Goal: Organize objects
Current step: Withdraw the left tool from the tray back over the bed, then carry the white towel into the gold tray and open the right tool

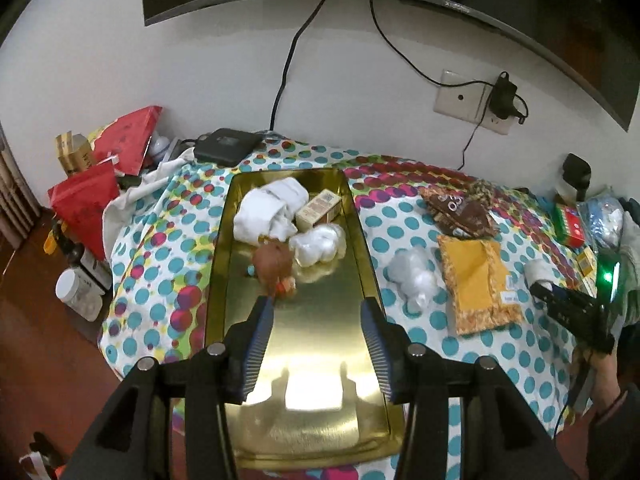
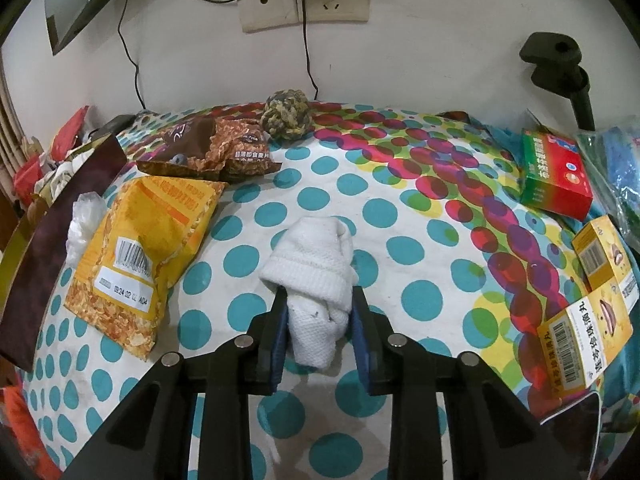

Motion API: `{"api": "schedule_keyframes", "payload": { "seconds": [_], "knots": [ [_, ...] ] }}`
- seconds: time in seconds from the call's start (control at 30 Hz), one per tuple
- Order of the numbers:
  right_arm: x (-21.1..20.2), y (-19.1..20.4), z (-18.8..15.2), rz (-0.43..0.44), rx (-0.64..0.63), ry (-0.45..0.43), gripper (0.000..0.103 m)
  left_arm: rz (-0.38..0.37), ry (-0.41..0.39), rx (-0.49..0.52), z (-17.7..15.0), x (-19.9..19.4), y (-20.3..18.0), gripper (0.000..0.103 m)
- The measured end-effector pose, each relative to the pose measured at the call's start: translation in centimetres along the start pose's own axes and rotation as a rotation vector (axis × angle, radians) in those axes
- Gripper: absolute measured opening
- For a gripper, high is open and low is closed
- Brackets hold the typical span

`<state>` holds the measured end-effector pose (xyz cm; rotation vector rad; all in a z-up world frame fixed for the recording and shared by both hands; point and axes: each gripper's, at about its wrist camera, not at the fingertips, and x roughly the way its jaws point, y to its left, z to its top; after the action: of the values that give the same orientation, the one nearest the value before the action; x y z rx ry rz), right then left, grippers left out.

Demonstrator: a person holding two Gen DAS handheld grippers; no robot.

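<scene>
On my right wrist view the right hand-held gripper (image 2: 320, 300) has its two blue pads on either side of a rolled white sock (image 2: 316, 280), pinching its lower folded end; the cuffed upper part pokes out beyond the fingertips over the dotted tablecloth (image 2: 400, 208). I cannot tell whether the sock is lifted or resting on the cloth. Left of the sock lies a yellow snack bag (image 2: 144, 248), and beyond that a brown snack bag (image 2: 216, 152). My left hand-held gripper (image 1: 318, 312) is spread wide with nothing between its pads, hovering over the near end of the gold tray (image 1: 360, 232). At the tray's far end I see another white sock bundle (image 1: 268, 208), a small carton (image 1: 318, 208), a crumpled clear wrapper (image 1: 318, 244) and a brown toy (image 1: 272, 264) whose shape I cannot make out. The tray's near edge is hidden behind the gripper body.
</scene>
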<state>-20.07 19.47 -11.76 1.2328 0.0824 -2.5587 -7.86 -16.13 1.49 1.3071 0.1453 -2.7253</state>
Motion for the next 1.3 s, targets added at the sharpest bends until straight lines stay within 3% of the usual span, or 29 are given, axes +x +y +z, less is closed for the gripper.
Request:
{"api": "schedule_keyframes", "payload": {
  "seconds": [0.4,0.57,1.03,1.17,1.3],
  "knots": [
    [0.0,-0.1,-0.1,-0.023,0.003,-0.001,0.026,0.008,0.042,-0.044,-4.8,-0.2,0.6,0.047],
    [0.0,0.1,-0.1,-0.042,-0.012,0.000,0.026,0.049,0.032,-0.048,-5.7,-0.7,1.2,0.046],
    [-0.5,0.9,0.1,-0.097,-0.045,0.001,0.026,0.024,0.014,-0.095,-7.6,-1.4,2.8,0.047],
    [-2.6,1.8,1.9,-0.075,-0.035,-0.044,0.026,0.028,0.005,-0.135,-8.1,-1.9,4.4,0.047],
    [-5.1,5.1,4.2,0.014,-0.043,-0.094,0.026,0.047,-0.020,-0.128,-8.0,-2.8,5.6,0.047]
  ]
}}
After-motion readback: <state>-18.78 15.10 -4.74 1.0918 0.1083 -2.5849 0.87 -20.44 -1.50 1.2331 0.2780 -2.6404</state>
